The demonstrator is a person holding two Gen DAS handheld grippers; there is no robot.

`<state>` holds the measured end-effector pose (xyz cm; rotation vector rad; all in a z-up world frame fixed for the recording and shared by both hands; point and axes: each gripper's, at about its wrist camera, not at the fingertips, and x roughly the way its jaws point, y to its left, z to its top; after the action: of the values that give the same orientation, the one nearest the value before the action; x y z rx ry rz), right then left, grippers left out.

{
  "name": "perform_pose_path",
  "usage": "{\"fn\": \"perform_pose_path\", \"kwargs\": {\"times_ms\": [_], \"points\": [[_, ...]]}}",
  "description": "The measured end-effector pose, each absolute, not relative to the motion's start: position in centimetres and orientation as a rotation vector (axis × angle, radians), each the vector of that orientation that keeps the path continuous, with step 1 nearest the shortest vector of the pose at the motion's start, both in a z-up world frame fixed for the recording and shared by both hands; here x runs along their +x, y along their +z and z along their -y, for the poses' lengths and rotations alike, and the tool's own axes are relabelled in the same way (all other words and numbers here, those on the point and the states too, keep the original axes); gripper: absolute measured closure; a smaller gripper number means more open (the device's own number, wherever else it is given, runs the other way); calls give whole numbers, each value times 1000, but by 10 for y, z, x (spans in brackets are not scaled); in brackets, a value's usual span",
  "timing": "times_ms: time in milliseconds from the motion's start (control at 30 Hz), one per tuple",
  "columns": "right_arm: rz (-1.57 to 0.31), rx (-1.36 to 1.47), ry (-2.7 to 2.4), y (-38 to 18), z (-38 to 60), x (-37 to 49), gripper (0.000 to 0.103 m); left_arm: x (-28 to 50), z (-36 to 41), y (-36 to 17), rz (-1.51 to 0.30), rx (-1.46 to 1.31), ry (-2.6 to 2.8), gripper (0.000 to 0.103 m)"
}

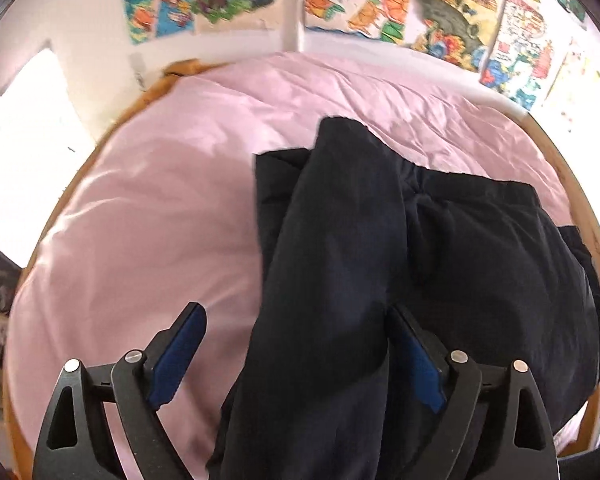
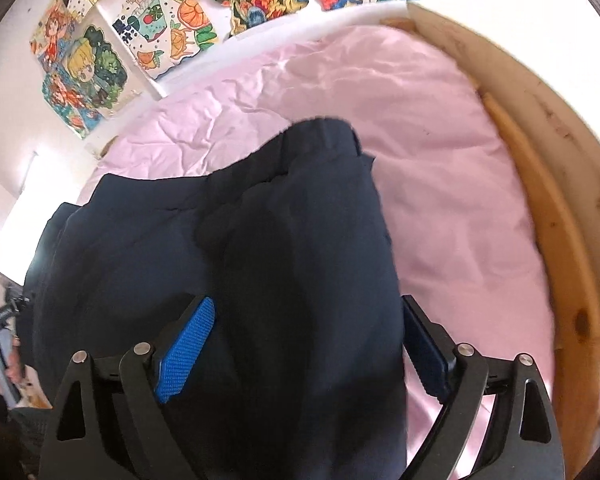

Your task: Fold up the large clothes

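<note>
- Dark navy garment [image 1: 440, 248] lying on a bed with a pink cover [image 1: 148, 216]; in the left wrist view it fills the centre and right of the frame, in the right wrist view [image 2: 228, 248] the centre and lower left.
- One long, narrower part of the garment is folded over the broader body, running from the upper centre of the frame down to the lower edge in both views.
- Left hand-held gripper [image 1: 296, 344], lower centre of its view: fingers spread wide apart; the long fold of cloth passes between them without being pinched. The right finger's blue pad [image 1: 420, 372] lies against the cloth, the left one [image 1: 178, 356] stands over bare pink cover.
- Right hand-held gripper [image 2: 306, 340], lower centre of its view: fingers likewise apart, with dark cloth filling the gap between them. Whether the cloth touches the left blue pad [image 2: 186, 354] cannot be told.
- Wooden bed frame [image 2: 556, 248] curves along the right edge of the right wrist view.
- Colourful drawings [image 2: 148, 12] cover the white wall across the top of both views.
</note>
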<state>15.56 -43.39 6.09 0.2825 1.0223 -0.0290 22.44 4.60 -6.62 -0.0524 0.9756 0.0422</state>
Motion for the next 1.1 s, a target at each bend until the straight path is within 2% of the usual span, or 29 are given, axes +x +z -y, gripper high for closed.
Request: {"fn": "perform_pose_path", "kwargs": {"times_ms": [300,400,467,500,1100], "points": [[-825,205,-89,121,423,116,14,161,-33,-42,-788,-57,163,10],[-742,184,-92,133,410,96,13,140,-25,-31,-714,-76,185,7],[-703,167,-89,137,403,83,3,130,-22,-23,-676,-105,165,4],[-680,156,-86,141,398,76,2,123,-20,-20,-652,-113,154,2],[-406,81,-59,172,333,-18,1,55,15,-26,-476,-65,55,0]]}}
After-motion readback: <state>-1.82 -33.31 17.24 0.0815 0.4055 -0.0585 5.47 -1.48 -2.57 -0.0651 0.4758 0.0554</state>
